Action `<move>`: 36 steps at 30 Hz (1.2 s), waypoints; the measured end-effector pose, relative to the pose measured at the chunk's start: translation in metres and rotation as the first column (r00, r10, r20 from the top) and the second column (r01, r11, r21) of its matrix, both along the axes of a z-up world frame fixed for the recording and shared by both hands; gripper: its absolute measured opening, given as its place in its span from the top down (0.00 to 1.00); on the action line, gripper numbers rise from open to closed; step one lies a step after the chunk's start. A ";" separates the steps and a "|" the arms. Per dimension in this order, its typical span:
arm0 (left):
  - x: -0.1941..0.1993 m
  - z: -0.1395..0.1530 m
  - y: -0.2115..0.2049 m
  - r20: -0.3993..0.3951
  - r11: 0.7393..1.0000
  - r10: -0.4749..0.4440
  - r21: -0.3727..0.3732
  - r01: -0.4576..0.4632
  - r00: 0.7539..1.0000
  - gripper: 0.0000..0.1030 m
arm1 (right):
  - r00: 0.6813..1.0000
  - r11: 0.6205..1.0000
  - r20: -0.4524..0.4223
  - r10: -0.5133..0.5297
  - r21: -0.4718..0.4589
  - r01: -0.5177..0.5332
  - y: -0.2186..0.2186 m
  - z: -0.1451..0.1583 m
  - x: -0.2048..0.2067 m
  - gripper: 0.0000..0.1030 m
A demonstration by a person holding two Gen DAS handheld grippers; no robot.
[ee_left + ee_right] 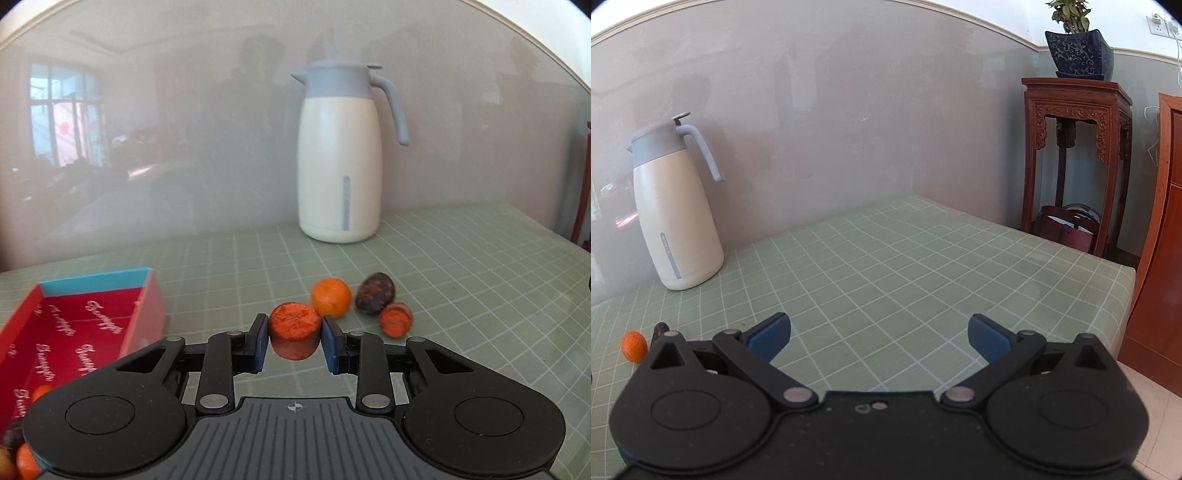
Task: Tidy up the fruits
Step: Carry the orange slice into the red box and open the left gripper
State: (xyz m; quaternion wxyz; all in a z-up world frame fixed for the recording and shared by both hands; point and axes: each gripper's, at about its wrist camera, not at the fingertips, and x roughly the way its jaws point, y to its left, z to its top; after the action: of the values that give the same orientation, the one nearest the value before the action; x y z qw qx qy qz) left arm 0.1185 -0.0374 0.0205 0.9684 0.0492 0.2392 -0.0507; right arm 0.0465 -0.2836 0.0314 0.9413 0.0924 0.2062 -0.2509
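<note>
My left gripper is shut on an orange-red fruit piece with a flat cut top, held above the green checked tablecloth. Just beyond it on the cloth lie a round orange, a dark purple-brown fruit and a second small orange-red piece. A red box with a blue inner end stands to the left; a few fruits show at its near corner. My right gripper stands open over bare cloth, with an orange and a dark fruit at its far left.
A cream thermos jug with a grey-blue lid and handle stands by the glossy wall at the back. Right of the table stand a carved wooden stand bearing a potted plant and a wooden cabinet.
</note>
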 end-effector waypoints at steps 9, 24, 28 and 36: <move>-0.016 0.014 0.061 0.090 0.983 0.184 0.007 -0.186 0.979 0.70 | 0.998 0.998 -0.010 0.057 -0.027 -0.057 0.025 0.000 0.009 0.00; -0.023 0.004 0.162 0.055 0.892 0.452 -0.011 -0.452 0.890 0.70 | 0.985 0.985 -0.020 0.170 -0.033 -0.171 0.074 -0.001 0.024 0.00; -0.022 -0.001 0.172 0.032 0.881 0.472 -0.009 -0.472 0.881 0.70 | 0.980 0.980 -0.022 0.195 -0.037 -0.196 0.086 0.000 0.028 0.00; -0.023 -0.008 0.185 -0.018 0.871 0.491 -0.017 -0.491 0.871 0.70 | 0.974 0.973 -0.019 0.227 -0.033 -0.228 0.103 0.000 0.032 0.00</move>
State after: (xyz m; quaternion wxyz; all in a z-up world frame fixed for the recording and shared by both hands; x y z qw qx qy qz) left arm 0.0960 0.1475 0.0127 0.9484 -0.0239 0.2498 0.1939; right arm 0.0782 -0.1808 0.0314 0.9637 0.0499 0.2183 -0.1456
